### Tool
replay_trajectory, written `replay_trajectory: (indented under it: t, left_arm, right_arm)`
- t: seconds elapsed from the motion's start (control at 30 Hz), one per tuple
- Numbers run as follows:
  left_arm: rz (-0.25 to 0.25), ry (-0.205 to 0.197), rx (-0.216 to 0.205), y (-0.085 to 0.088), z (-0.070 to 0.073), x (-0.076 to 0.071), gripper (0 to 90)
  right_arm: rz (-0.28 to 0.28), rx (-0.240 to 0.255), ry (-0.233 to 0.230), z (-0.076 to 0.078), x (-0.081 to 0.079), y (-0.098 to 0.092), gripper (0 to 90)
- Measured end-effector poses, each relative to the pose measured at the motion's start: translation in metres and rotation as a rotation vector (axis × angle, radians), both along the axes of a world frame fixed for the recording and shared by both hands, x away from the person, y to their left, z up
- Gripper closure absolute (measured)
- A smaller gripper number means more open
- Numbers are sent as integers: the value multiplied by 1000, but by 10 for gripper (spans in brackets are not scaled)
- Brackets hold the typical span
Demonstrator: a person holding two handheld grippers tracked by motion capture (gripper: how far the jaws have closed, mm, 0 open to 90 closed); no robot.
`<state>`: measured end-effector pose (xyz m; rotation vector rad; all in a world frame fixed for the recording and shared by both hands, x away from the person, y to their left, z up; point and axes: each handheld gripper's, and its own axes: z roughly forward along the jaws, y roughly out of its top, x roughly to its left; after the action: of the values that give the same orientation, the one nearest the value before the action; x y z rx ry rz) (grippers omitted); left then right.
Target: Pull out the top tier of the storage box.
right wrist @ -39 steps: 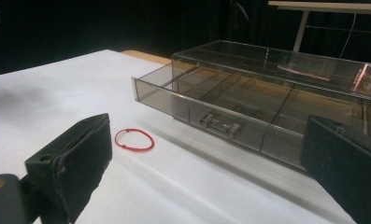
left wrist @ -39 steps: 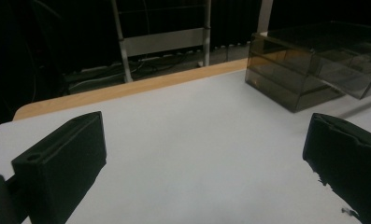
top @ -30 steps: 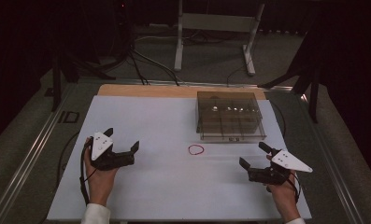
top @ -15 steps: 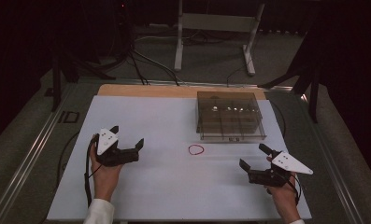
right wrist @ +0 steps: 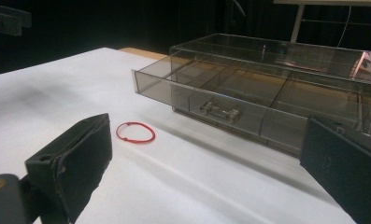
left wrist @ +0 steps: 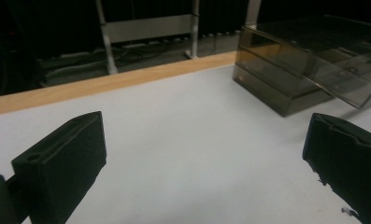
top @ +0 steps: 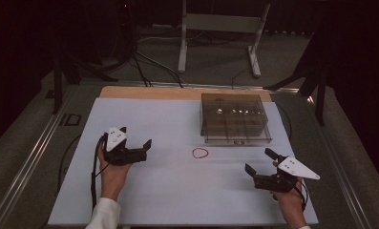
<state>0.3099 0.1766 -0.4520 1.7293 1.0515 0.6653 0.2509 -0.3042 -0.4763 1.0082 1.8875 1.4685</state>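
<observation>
red band (top: 200, 152) lies flat between both grippers, ahead-left of right gripper (top: 259, 165), slightly nearer it; left gripper (top: 136, 138) also spread, empty.

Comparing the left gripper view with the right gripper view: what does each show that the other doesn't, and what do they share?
Left gripper view: the wooden table edge and a white frame leg behind it. Right gripper view: the red band on the table and the drawer handle, the drawer pulled slightly out. Both: the clear drawer box, the white tabletop, and each tool's own jaws wide apart.
</observation>
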Motion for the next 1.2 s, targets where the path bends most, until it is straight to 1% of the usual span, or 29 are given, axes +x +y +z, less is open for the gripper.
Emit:
replay_trajectory:
  t: [0.1,0.23,0.33,0.4,0.53,0.67,0.87,1.03,1.2]
  left_arm:
    - [-19,9,-3,-3,-1,3,11]
    - [-25,18,0,-7,-1,6,11]
    - [-37,25,18,-12,-1,11,11]
    - [-46,29,28,-16,-1,14,11]
    - [-60,36,37,-23,-1,19,11]
    - [-69,45,43,-29,-2,24,11]
    - [-85,55,51,-35,-2,30,11]
    - [-87,72,60,-41,-3,35,11]
    - [-105,82,71,-49,-4,41,11]
  right_arm:
    - [3,-1,9,0,-1,1,29]
    - [1,1,20,1,-1,1,29]
    - [-2,13,25,3,-2,0,29]
    - [-8,11,28,3,-2,0,29]
    - [-9,15,37,4,-5,0,29]
    - [-10,32,42,6,-8,0,29]
    - [-13,25,45,6,-8,0,28]
    - [-12,29,50,5,-8,0,28]
    - [-10,31,57,4,-7,1,28]
